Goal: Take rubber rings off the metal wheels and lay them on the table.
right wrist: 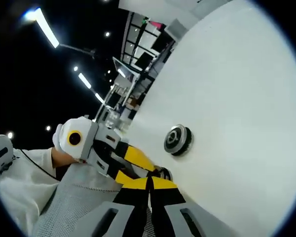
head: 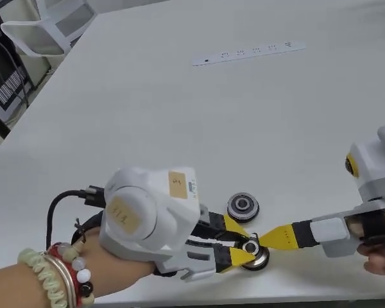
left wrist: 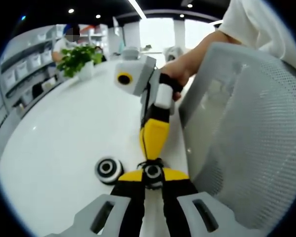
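Ring removal is in hand. The left hand-held gripper (head: 242,242) is clenched on a small round metal wheel (head: 252,248) at the white worktop's (head: 179,115) six-o'clock edge. The right hand-held gripper (head: 263,240), tips pressed together, meets its black rubber ring (head: 265,256) from three o'clock. Whether it has caught the ring is unclear. The next move probably calls for peeling it outward.

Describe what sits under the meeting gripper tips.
A metal wheel, clamped by the left gripper, with the right gripper closed at its hub. The tips cover most of its rim, hiding any rubber ring.
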{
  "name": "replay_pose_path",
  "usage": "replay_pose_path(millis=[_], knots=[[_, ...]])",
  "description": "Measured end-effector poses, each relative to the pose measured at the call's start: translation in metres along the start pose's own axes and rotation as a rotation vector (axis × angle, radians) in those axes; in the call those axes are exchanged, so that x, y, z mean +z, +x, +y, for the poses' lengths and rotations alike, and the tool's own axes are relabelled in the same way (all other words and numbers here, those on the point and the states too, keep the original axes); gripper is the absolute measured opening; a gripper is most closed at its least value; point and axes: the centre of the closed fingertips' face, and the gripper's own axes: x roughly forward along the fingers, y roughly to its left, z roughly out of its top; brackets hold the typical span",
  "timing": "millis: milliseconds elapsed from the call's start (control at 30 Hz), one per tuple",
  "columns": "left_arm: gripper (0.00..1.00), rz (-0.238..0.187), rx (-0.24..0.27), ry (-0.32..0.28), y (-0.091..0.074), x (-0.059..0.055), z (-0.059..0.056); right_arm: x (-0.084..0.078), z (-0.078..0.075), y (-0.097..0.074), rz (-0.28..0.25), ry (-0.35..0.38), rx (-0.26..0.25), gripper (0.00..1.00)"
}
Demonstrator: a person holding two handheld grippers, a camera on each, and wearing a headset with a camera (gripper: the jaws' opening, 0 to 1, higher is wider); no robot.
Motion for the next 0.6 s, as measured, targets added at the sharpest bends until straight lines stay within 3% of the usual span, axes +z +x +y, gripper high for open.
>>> replay_pose_path(millis=[67, 267, 333, 400, 500, 600], knots=[[0.12, 0.0, 0.0, -0.001, 0.0, 0.0, 0.0, 0.002, 0.007, 0.002, -0.022, 0.039, 0.045, 0.0], [0.12, 0.0, 0.003, -0.005, 0.0, 0.0, 0.0, 0.003, 0.007, 0.0, -0.026, 0.036, 0.045, 0.0], [0.12, -0.001, 0.003, -0.004, 0.0, 0.0, 0.0, 0.004, 0.014, 0.001, -0.047, 0.086, 0.093, 0.0], [0.12, 0.0, 0.003, -0.002, -0.001, 0.0, 0.0, 0.01, 0.014, 0.001, -0.075, 0.115, 0.11, 0.0], [0.12, 0.001, 0.005, -0.004, -0.001, 0.0, 0.0, 0.01, 0.011, 0.0, -0.071, 0.105, 0.09, 0.0], [0.13, 0.006, 0.011, -0.016, -0.001, 0.0, 0.0, 0.009, -0.002, -0.002, -0.052, 0.032, -0.003, 0.0]])
